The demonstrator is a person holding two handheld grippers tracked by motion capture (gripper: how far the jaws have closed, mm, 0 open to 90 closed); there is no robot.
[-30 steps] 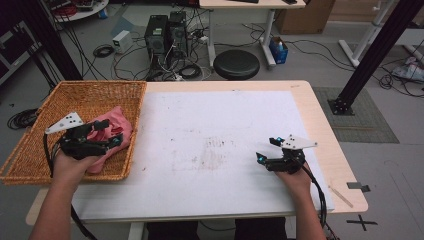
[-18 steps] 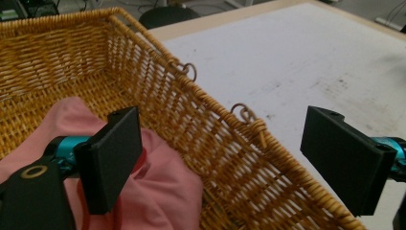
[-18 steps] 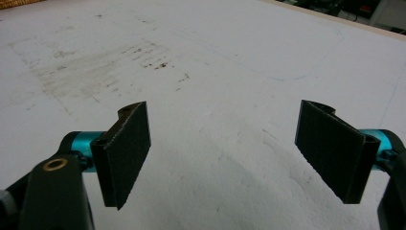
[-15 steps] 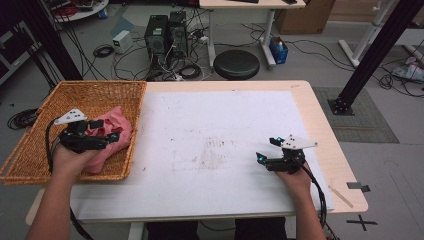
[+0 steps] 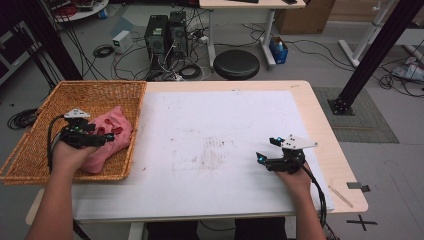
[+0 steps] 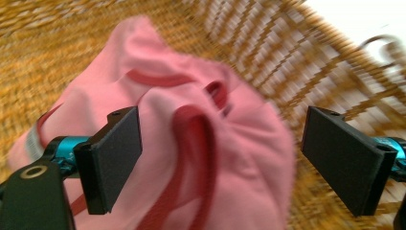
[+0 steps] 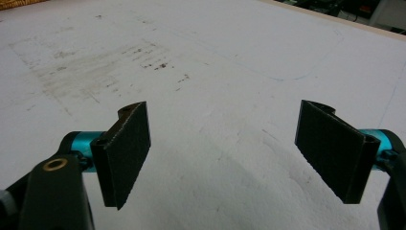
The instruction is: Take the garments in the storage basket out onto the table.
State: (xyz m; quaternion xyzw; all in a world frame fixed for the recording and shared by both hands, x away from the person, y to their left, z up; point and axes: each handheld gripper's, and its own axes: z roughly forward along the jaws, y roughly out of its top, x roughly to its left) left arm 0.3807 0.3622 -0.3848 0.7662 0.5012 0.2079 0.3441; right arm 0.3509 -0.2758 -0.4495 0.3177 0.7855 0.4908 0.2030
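A crumpled pink garment with red trim point(image 5: 107, 140) point(image 6: 191, 143) lies in the right part of a woven wicker basket point(image 5: 45, 115) at the table's left. My left gripper point(image 5: 102, 138) point(image 6: 221, 158) hovers just over the garment, open, its jaws spread wide on either side of a fold and gripping nothing. My right gripper point(image 5: 263, 151) point(image 7: 230, 153) rests low over the white table sheet point(image 5: 215, 130) at the right front, open and empty.
The white sheet has a smudged patch point(image 5: 212, 155) near its middle. The basket's wicker wall point(image 6: 297, 62) rises just beyond the garment. Behind the table, on the floor, are computer towers point(image 5: 162, 32), a round black stool point(image 5: 236, 64) and cables.
My left gripper has drifted a little toward the basket's far side over the pink garment. The right gripper has stayed where it was.
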